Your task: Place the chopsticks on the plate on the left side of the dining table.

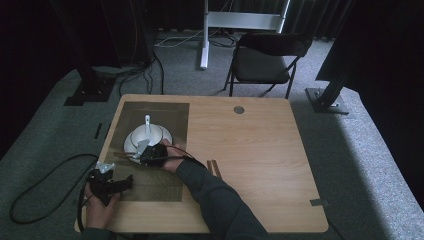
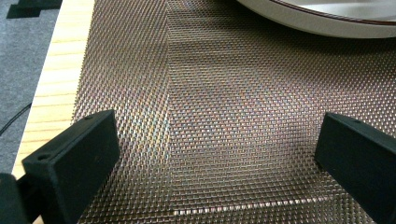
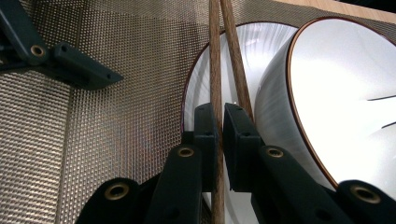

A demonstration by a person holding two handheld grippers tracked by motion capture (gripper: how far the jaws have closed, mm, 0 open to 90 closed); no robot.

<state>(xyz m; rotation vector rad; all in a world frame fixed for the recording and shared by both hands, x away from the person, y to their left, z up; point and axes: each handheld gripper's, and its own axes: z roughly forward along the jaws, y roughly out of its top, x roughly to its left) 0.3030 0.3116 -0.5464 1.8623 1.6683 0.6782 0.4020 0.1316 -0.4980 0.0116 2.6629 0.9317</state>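
right gripper [image 3: 219, 140] clamped on chopsticks [image 3: 215, 56] beside bowl [image 3: 345, 93], likely mid-placement; next: lower onto plate [image 3: 196, 93], release. left gripper [image 2: 215, 154] wide, empty over mat [image 2: 210, 93].

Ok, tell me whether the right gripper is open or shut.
Shut. The right gripper has its fingers closed on a pair of wooden chopsticks beside the white bowl.

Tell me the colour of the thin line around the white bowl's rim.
Dark reddish-brown, on the glossy white ceramic bowl; clearest in the right gripper view.
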